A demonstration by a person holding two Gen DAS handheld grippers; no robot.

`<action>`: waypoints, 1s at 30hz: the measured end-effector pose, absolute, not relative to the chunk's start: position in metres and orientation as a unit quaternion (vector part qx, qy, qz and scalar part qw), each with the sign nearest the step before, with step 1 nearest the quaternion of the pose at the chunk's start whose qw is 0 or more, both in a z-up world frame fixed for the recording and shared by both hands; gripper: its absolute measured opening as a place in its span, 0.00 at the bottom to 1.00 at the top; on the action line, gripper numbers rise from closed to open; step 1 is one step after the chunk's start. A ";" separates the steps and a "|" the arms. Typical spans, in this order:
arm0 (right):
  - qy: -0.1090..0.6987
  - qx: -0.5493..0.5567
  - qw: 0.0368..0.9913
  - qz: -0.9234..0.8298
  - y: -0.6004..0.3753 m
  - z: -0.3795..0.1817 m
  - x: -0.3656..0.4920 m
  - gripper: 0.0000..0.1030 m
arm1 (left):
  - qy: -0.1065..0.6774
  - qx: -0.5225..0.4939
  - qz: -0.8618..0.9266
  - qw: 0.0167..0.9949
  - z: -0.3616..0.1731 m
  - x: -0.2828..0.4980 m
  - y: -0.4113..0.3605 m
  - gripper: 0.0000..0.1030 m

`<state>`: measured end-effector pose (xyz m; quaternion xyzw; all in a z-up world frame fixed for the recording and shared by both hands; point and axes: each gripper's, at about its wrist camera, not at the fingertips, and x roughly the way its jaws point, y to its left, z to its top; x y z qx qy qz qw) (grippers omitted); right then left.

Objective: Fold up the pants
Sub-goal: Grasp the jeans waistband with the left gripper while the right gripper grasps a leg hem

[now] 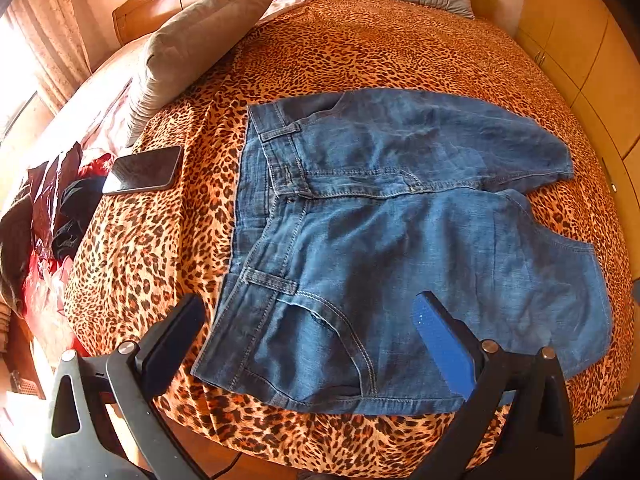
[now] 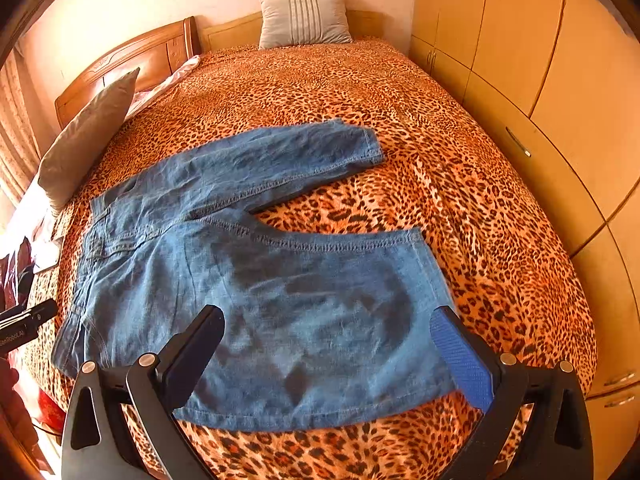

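Showing blue denim pants [image 1: 400, 240] spread flat, front side up, on leopard-print bedspread [image 1: 360, 40], waistband toward the phone [image 1: 142, 170] and grey pillow [image 1: 192, 48], both legs already doubled short; far leg [image 2: 256, 160] angled away from near leg [image 2: 304, 304]. Left gripper [image 1: 312, 344] hovering over the front pocket near the waistband, jaws spread wide, nothing held. Right gripper [image 2: 332, 352] hovering over the near leg's folded end, jaws likewise wide and empty. Judged as thin, soft denim: light, limp, prone to sagging and creasing between two grasp points, unlikely to slip on the pads. Best taken at stiff, stitched places: waistband edge [image 1: 256, 184] by the belt loop [image 1: 272, 280] for the left, doubled outer seam or hem end for the right. Lifting together advised, keeping the cloth taut.
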<state>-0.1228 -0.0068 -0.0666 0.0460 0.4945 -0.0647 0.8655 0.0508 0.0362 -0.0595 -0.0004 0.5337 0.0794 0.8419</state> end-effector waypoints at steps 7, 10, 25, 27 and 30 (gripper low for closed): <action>0.480 0.047 0.873 -0.076 -0.061 -0.037 -0.025 1.00 | 0.562 -0.019 0.101 0.820 -0.036 0.146 0.105 1.00; 0.484 0.042 0.871 -0.069 -0.079 -0.038 0.029 1.00 | 0.599 -0.087 0.091 0.791 -0.042 0.196 0.134 1.00; 0.593 0.104 0.796 -0.060 -0.115 -0.193 0.244 1.00 | 0.654 -0.228 0.134 0.709 -0.155 0.305 0.181 1.00; 0.605 0.077 0.790 -0.058 -0.106 -0.211 0.254 1.00 | 0.655 -0.246 0.129 0.703 -0.166 0.308 0.186 1.00; 0.639 0.037 0.767 -0.033 -0.090 -0.235 0.260 0.77 | 0.667 -0.249 0.130 0.690 -0.185 0.312 0.186 1.00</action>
